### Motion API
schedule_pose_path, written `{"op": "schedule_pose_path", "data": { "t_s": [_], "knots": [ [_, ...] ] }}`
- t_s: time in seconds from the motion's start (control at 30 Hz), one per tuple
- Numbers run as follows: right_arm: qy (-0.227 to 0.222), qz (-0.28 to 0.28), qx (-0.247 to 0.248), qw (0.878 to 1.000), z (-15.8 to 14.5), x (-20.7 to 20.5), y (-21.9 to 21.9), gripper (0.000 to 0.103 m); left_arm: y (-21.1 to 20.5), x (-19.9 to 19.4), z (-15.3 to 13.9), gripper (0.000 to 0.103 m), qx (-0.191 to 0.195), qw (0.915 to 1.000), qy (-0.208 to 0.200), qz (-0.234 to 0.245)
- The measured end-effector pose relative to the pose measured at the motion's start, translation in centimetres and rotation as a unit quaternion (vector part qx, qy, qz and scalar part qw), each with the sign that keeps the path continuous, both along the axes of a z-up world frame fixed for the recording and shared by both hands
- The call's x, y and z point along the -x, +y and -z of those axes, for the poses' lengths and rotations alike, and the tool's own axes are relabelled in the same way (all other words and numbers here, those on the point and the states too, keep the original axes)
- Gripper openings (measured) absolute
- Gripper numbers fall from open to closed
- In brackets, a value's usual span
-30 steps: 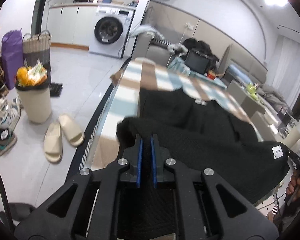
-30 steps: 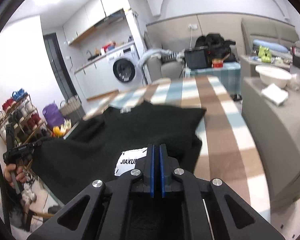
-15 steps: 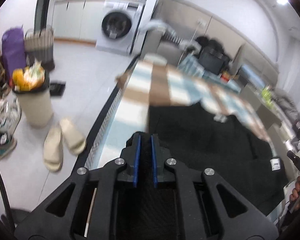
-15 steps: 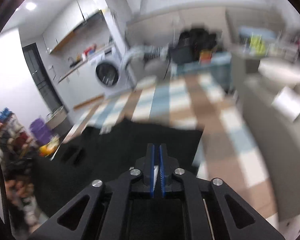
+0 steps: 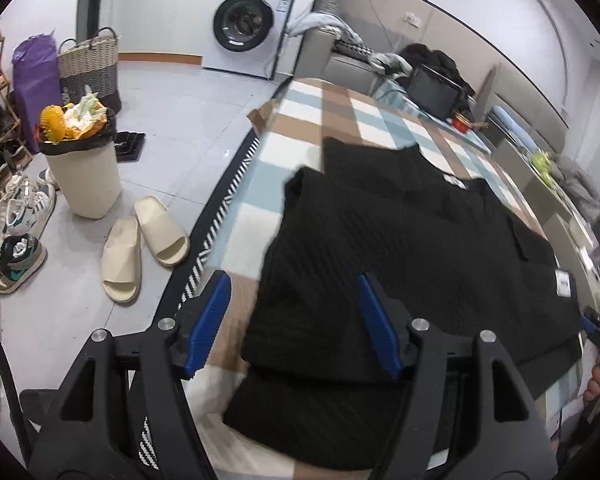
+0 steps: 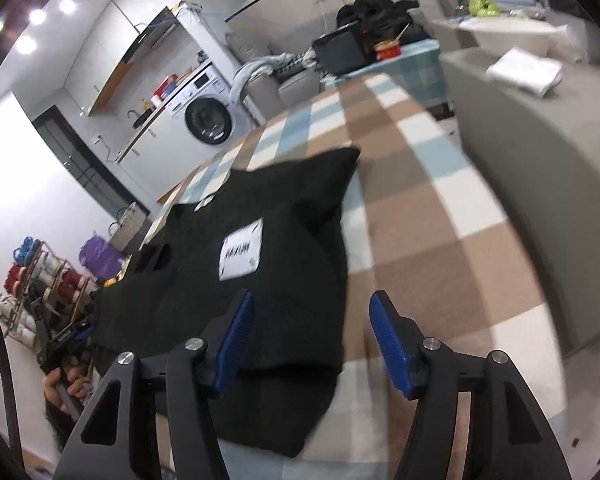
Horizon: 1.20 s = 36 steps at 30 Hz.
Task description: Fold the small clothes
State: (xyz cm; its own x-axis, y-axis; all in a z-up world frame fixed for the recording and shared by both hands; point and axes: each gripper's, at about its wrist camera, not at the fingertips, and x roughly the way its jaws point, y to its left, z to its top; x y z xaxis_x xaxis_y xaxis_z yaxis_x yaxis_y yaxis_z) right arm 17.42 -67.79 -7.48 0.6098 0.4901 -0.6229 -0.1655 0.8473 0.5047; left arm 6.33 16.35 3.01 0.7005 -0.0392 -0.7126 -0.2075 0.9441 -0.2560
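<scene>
I am working two handheld claws over a black knitted garment (image 5: 400, 240) that lies spread on a desk covered with a brown, blue and white checked cloth (image 5: 340, 120). The near hem has been turned over onto the body of the garment, so a doubled layer now lies across the front, with a white label (image 6: 242, 254) facing up near its right side.

The left claw (image 5: 294, 322) is opening. Its blue pads (image 5: 208, 320) stand apart above the left corner of the folded layer, with fabric below the gap but nothing pinched. The right claw (image 6: 310, 340) is opening too, its blue pads (image 6: 236, 336) spread over the right corner, and the fabric lies slack beneath them. Both have released the garment.

I judge that the first fold, bottom edge up over the body, is just being let go. The garment is still wide, with pointed upper corners (image 6: 342, 160) sticking out at the far end, so more folding remains.

The next move calls for lifting both claws clear without snagging the loose knit, then picking a new edge, probably one side, gripping it at two points and carrying it across evenly so the layers stay flat. The knit looks soft and may drag along.

Off the desk's left edge, on the floor, stand a bin (image 5: 82, 176) and pale slippers (image 5: 144, 246).
</scene>
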Motion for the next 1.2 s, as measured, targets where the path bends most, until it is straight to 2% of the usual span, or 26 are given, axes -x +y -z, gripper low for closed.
{"op": "schedule_pose_path", "data": {
  "t_s": [0.07,0.17,0.2,0.23,0.27,0.3,0.37,0.43,0.53,0.6,0.67,0.8,0.87,0.9,0.93,1.03,1.1,1.17,1.2],
  "knots": [
    [-0.003,-0.011,0.014,1.000,0.1,0.0,1.1,0.062,-0.9,0.4,0.0,0.063,-0.002,0.9998,-0.001,0.019],
    [0.001,-0.017,0.056,0.998,0.2,-0.5,2.8,0.057,-2.1,0.6,-0.2,0.062,-0.032,0.9990,-0.007,0.029],
    [0.000,-0.017,0.072,0.997,0.3,-0.4,3.2,0.056,-2.4,0.8,-0.4,0.056,-0.036,0.9987,-0.011,0.034],
    [-0.006,-0.017,0.086,0.996,0.2,-0.2,3.5,0.051,-2.6,1.0,-0.4,0.049,-0.036,0.9984,-0.016,0.041],
    [-0.010,-0.020,0.094,0.995,0.2,-0.1,3.8,0.046,-2.7,1.0,-0.6,0.036,-0.038,0.9980,-0.019,0.046],
    [-0.014,-0.022,0.105,0.994,0.2,0.0,4.0,0.043,-2.8,1.1,-0.6,0.026,-0.040,0.9979,-0.018,0.047],
    [-0.027,-0.021,0.121,0.992,-0.1,0.5,4.2,0.026,-2.8,1.4,-0.9,0.019,-0.038,0.9978,-0.022,0.050],
    [-0.048,-0.021,0.116,0.992,-0.9,1.2,4.2,0.023,-3.1,1.8,-1.4,0.019,-0.037,0.9973,-0.027,0.057],
    [-0.066,-0.040,0.062,0.995,-2.2,2.0,3.8,0.023,-3.2,2.2,-1.9,0.019,-0.023,0.9968,-0.033,0.069],
    [-0.064,-0.051,0.049,0.995,-2.5,2.0,3.8,0.025,-3.1,2.3,-1.8,0.020,-0.022,0.9971,-0.026,0.067],
    [-0.050,-0.053,0.057,0.996,-2.1,1.6,4.0,0.035,-3.0,2.0,-1.2,0.024,-0.026,0.9979,-0.011,0.059],
    [-0.023,-0.051,0.047,0.997,-0.8,0.8,4.0,0.036,-2.7,1.5,-0.2,0.024,-0.023,0.9984,-0.004,0.051],
    [-0.018,-0.051,0.043,0.998,-0.4,0.5,4.0,0.036,-2.6,1.2,-0.1,0.021,-0.026,0.9986,-0.007,0.047],
    [-0.017,-0.051,0.040,0.998,-0.3,0.3,4.0,0.036,-2.6,1.1,-0.1,0.014,-0.028,0.9987,-0.010,0.042],
    [-0.017,-0.047,0.038,0.998,-0.3,0.0,4.0,0.036,-2.5,0.8,-0.1,0.012,-0.027,0.9987,-0.011,0.041],
    [-0.020,-0.042,0.020,0.999,-0.5,-0.8,3.9,0.036,-2.3,0.4,-0.7,0.007,-0.023,0.9987,-0.023,0.039],
    [-0.028,-0.037,0.030,0.998,-0.8,-1.2,4.3,0.029,-2.2,0.2,-1.2,0.006,-0.022,0.9987,-0.029,0.035],
    [-0.034,-0.036,0.040,0.998,-1.1,-1.4,4.8,0.012,-2.0,-0.2,-1.5,0.005,-0.016,0.9990,-0.031,0.028],
    [-0.040,-0.032,0.040,0.998,-1.2,-1.4,4.8,0.010,-1.9,-0.3,-1.6,0.005,-0.014,0.9990,-0.033,0.027]
  ]
}}
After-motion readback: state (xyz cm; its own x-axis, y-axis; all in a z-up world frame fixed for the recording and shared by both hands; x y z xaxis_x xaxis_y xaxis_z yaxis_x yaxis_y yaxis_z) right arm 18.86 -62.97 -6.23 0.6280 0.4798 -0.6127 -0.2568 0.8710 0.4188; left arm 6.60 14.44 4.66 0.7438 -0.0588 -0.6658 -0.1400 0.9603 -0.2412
